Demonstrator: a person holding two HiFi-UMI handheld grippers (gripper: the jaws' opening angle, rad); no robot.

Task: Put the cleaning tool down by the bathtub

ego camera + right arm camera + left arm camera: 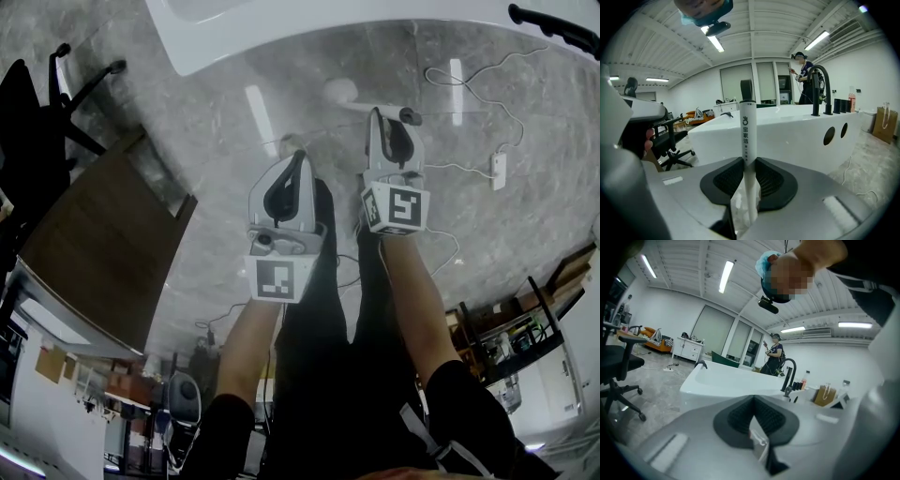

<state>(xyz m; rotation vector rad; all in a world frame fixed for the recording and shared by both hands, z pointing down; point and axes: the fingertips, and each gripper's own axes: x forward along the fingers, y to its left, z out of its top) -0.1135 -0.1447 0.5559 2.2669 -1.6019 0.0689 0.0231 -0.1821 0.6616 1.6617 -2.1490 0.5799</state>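
Observation:
My right gripper (380, 120) (748, 164) is shut on the cleaning tool (747, 126), a thin white handle with grey print and a dark end, which stands up between the pads. In the head view the tool's dark end (410, 115) shows beside the jaw tips, over the grey floor just short of the white bathtub (281, 37) (787, 136). My left gripper (295, 161) (753, 404) hangs to the left of the right one and slightly nearer me, its dark pads together with nothing between them. It also faces the bathtub (722, 380).
A wooden table (94, 253) and a black office chair (37, 122) stand to the left. A white power strip (499, 171) with loose cables lies on the floor to the right. A black faucet (819, 89) rises from the tub's rim; a person (774, 359) stands beyond it.

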